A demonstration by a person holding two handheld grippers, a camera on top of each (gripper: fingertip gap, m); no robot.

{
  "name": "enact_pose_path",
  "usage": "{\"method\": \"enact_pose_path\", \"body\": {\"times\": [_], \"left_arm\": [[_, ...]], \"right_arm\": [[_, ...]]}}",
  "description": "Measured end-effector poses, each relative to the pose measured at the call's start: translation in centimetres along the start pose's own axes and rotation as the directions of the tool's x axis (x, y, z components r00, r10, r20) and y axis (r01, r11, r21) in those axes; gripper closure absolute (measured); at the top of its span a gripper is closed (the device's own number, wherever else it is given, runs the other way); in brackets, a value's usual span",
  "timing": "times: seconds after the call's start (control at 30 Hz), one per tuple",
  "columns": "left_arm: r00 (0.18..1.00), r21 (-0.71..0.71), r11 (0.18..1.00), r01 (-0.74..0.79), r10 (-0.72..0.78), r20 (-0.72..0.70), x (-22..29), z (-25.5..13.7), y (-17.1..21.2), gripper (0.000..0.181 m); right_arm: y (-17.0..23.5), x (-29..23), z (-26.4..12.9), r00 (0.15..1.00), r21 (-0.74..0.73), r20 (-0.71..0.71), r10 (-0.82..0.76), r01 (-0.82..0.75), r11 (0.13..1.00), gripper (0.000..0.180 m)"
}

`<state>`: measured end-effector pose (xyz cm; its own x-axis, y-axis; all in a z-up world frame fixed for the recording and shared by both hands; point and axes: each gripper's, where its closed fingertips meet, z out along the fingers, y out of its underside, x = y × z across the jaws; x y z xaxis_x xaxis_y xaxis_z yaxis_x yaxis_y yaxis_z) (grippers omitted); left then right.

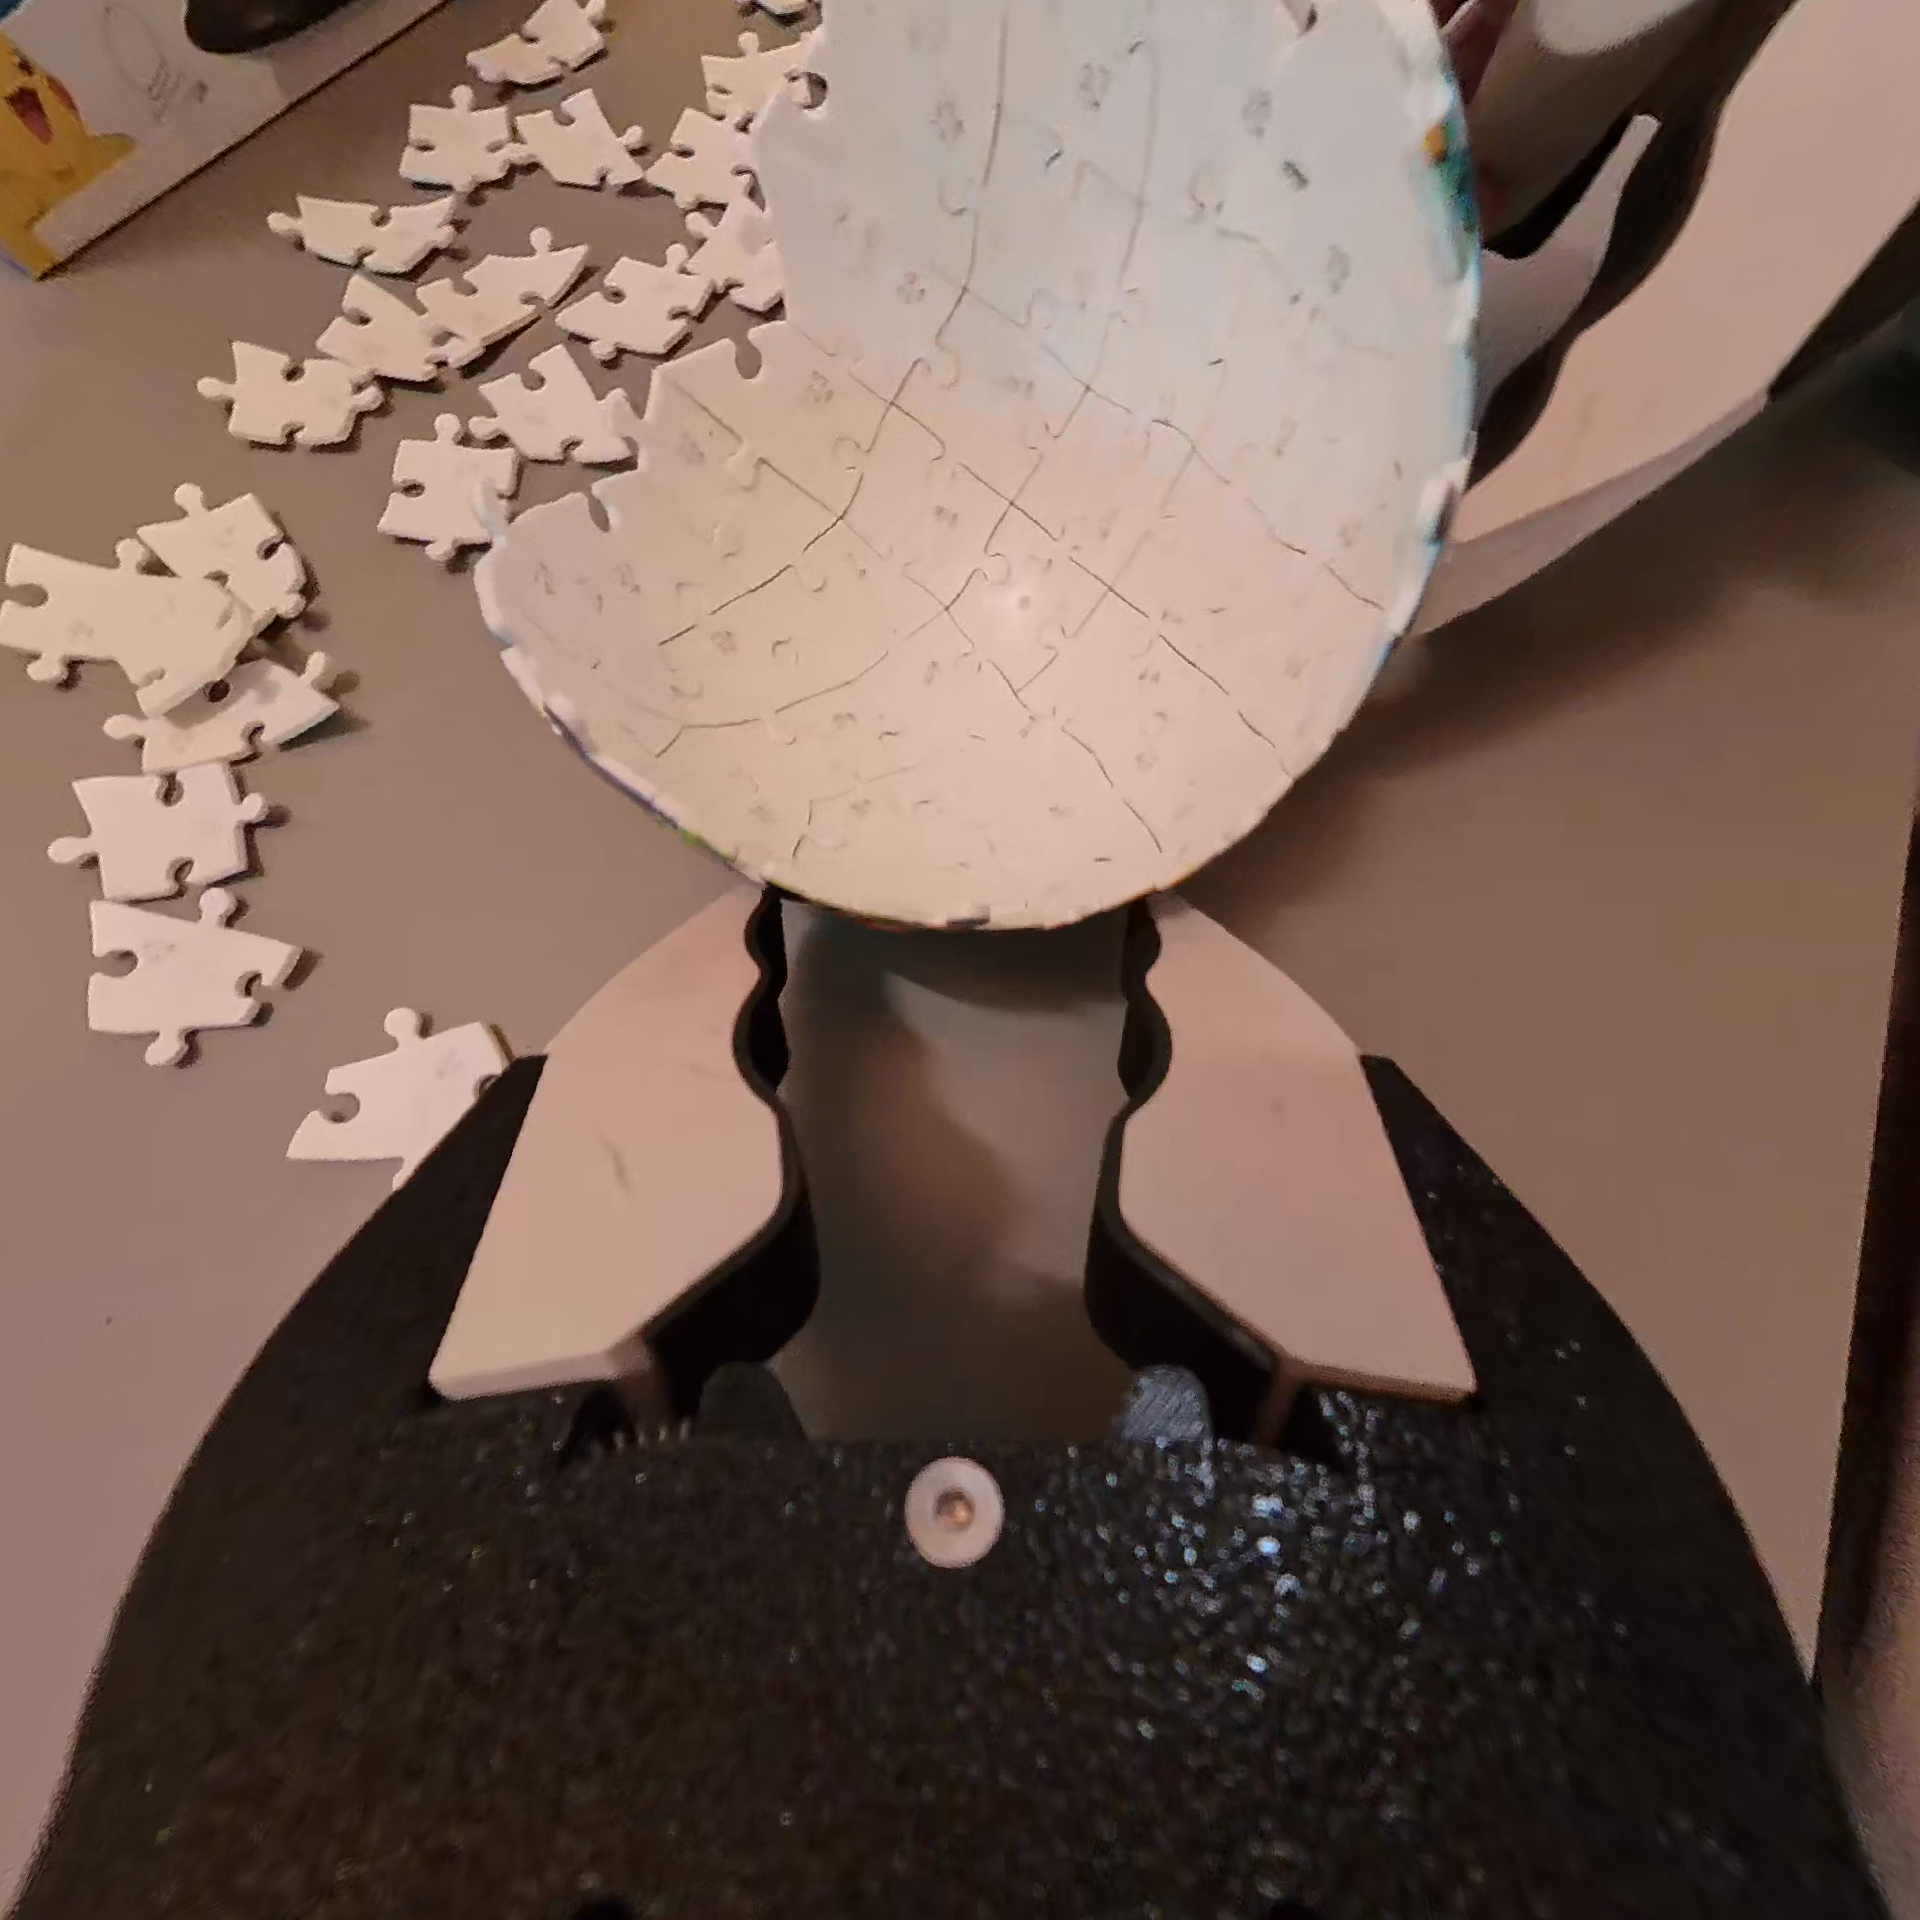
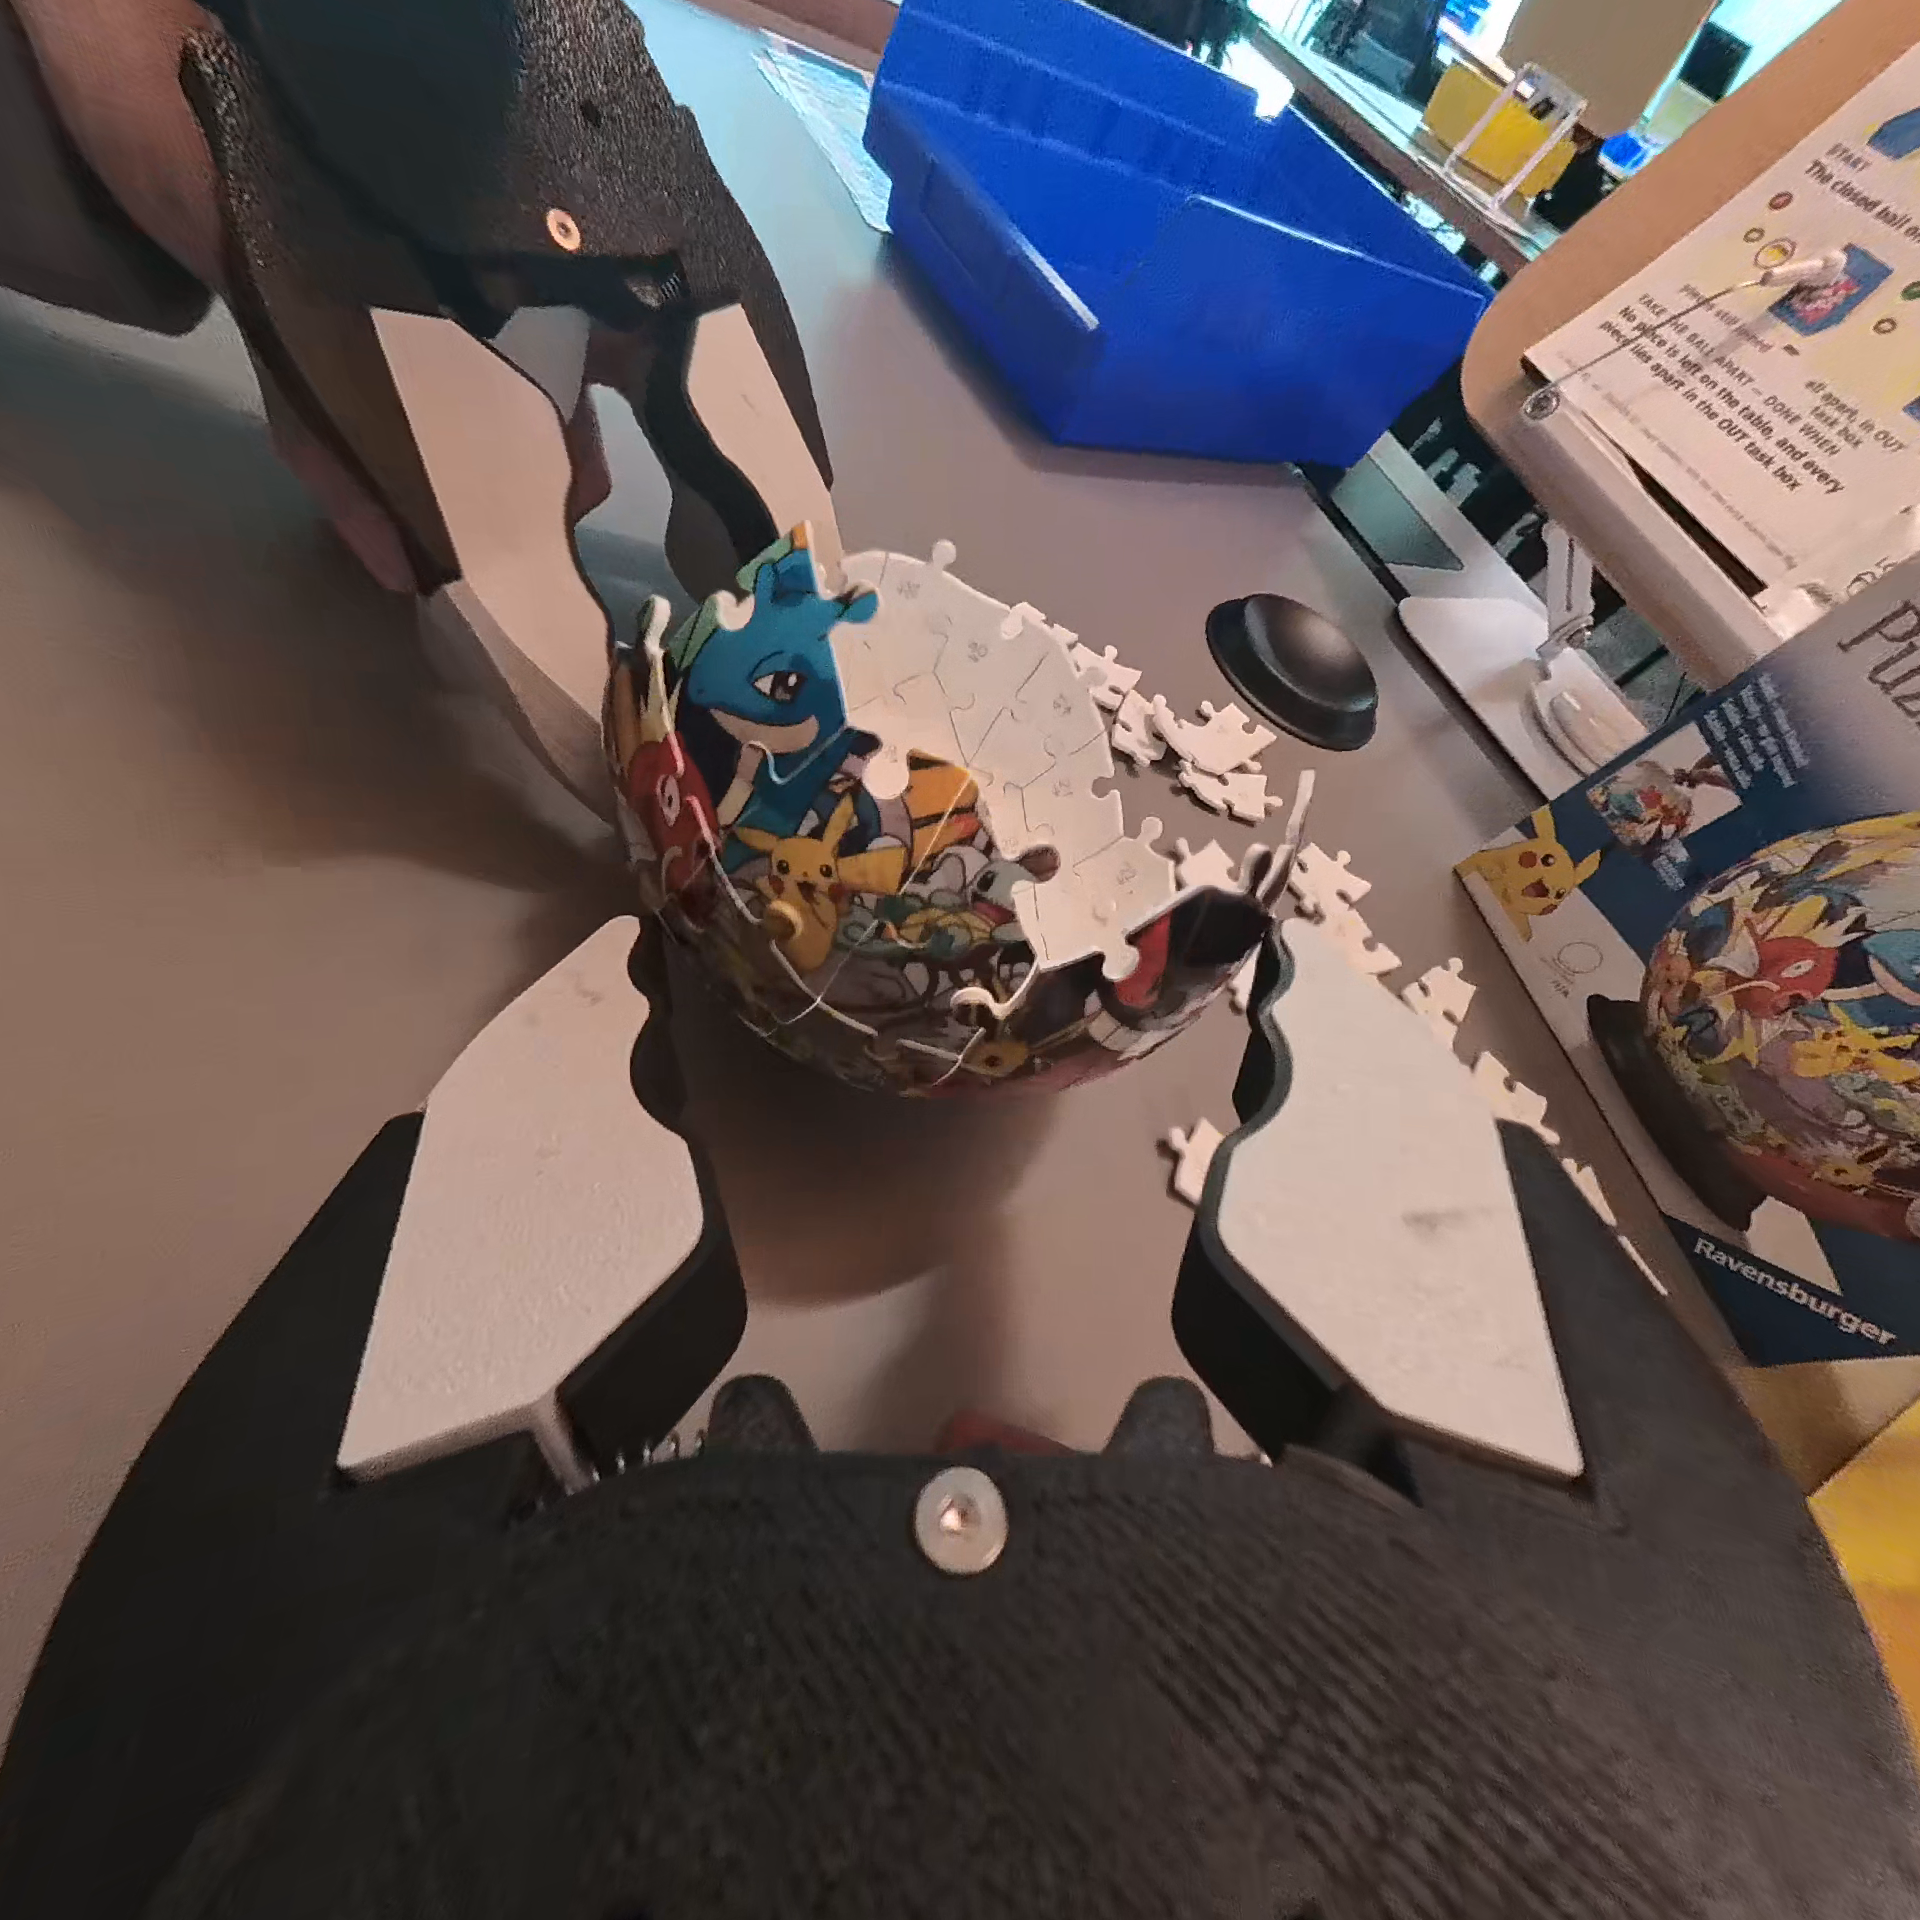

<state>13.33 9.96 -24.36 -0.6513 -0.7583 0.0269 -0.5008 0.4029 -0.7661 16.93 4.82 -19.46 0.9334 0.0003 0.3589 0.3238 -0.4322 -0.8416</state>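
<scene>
Puzzle shell (image 2: 883, 873), half a ball, sits on the desk (image 2: 260, 935) between both spread tongs: left tongs (image 1: 951, 925), right tongs (image 2: 951, 977). Light, fragile; its lower, unbroken curve looks safest to grip.

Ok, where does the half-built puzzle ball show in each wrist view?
Left wrist view: puzzle ball fills upper centre, white inside facing the camera, above the fingers.
Right wrist view: centre, printed outside showing, between the fingers.
Shared landmark: loose white pieces on the table.

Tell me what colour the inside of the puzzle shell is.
Plain white inside the puzzle shell, with faint markings on the pieces; the left wrist view shows it best.
</scene>
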Motion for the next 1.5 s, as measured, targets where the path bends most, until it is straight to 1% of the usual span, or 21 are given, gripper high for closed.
{"method": "enact_pose_path", "body": {"times": [0.2,0.3,0.37,0.47,0.6,0.67,0.73,0.8,0.87,0.97,1.03,1.1,1.17,1.27,1.37,1.43,1.5], "left_arm": [[0.999,-0.030,0.999,0.028,-0.027,0.035,-0.9,0.2,0.4,0.118],[0.998,-0.060,0.998,0.010,-0.006,0.059,-1.4,0.2,0.7,0.115],[0.999,-0.083,0.997,-0.003,0.007,0.053,-1.6,0.0,0.8,0.113],[0.999,-0.120,0.992,-0.036,0.041,0.035,-1.9,-1.3,1.0,0.115],[0.995,-0.140,0.985,-0.098,0.095,-0.030,-2.5,-4.4,0.7,0.116],[0.991,-0.144,0.981,-0.134,0.129,-0.038,-3.8,-5.9,0.2,0.122],[0.986,-0.157,0.974,-0.166,0.167,-0.008,-6.4,-6.5,-0.3,0.129],[0.990,-0.185,0.974,-0.130,0.139,0.035,-9.8,-6.0,-0.8,0.133],[0.998,-0.213,0.976,-0.036,0.046,0.043,-12.9,-4.4,-1.3,0.133],[0.997,-0.277,0.958,0.079,-0.081,0.003,-16.1,-1.6,-1.3,0.140],[0.992,-0.333,0.937,0.104,-0.123,-0.037,-17.2,-0.4,-1.1,0.143],[0.990,-0.346,0.936,0.068,-0.107,-0.095,-17.6,0.4,-1.3,0.152],[0.982,-0.378,0.926,0.011,-0.082,-0.172,-17.2,0.9,-0.8,0.156],[0.971,-0.386,0.920,-0.069,-0.027,-0.239,-16.8,1.5,-0.4,0.156],[0.962,-0.374,0.925,-0.074,-0.032,-0.270,-16.9,2.1,-0.7,0.151],[0.954,-0.358,0.932,-0.056,-0.056,-0.294,-16.9,2.4,-0.9,0.154],[0.948,-0.345,0.936,-0.066,-0.049,-0.314,-16.7,2.4,-0.8,0.162]], "right_arm": [[-0.4,0.1,0.8,0.998,0.005,-0.068,0.009,-0.008,1.000,0.074],[-0.4,0.1,1.0,0.995,0.015,-0.103,0.003,-0.002,1.000,0.074],[-0.2,-0.1,1.0,0.995,0.005,-0.099,-0.009,0.009,1.000,0.074],[-0.3,-0.3,1.0,0.997,0.016,-0.074,-0.005,0.006,1.000,0.076],[-0.6,-0.4,1.0,0.998,0.036,-0.064,0.006,-0.004,0.999,0.076],[-0.6,-0.5,1.1,0.998,0.038,-0.058,0.006,-0.004,0.999,0.075],[-0.5,-0.6,1.1,0.998,0.031,-0.057,-0.002,0.004,1.000,0.075],[-0.5,-0.6,1.2,0.998,0.030,-0.057,-0.009,0.011,0.999,0.074],[-0.7,-0.6,1.3,0.998,0.030,-0.057,-0.011,0.012,0.999,0.073],[-0.8,-0.7,1.4,0.998,0.022,-0.057,-0.033,0.034,0.999,0.073],[-0.8,-0.7,1.4,0.998,0.016,-0.056,-0.038,0.039,0.999,0.073],[-0.8,-0.8,1.4,0.998,0.018,-0.052,-0.039,0.040,0.999,0.072],[-0.8,-0.9,1.4,0.998,0.018,-0.045,-0.039,0.040,0.999,0.072],[-1.0,-1.1,1.5,0.999,0.036,-0.029,-0.025,0.026,0.999,0.070],[-1.0,-1.1,1.5,1.000,0.047,-0.021,0.000,0.001,0.999,0.069],[-0.9,-1.1,1.4,1.000,0.044,-0.015,0.010,-0.009,0.999,0.068],[-1.0,-1.1,1.4,1.000,0.047,-0.014,0.015,-0.014,0.999,0.069]]}}
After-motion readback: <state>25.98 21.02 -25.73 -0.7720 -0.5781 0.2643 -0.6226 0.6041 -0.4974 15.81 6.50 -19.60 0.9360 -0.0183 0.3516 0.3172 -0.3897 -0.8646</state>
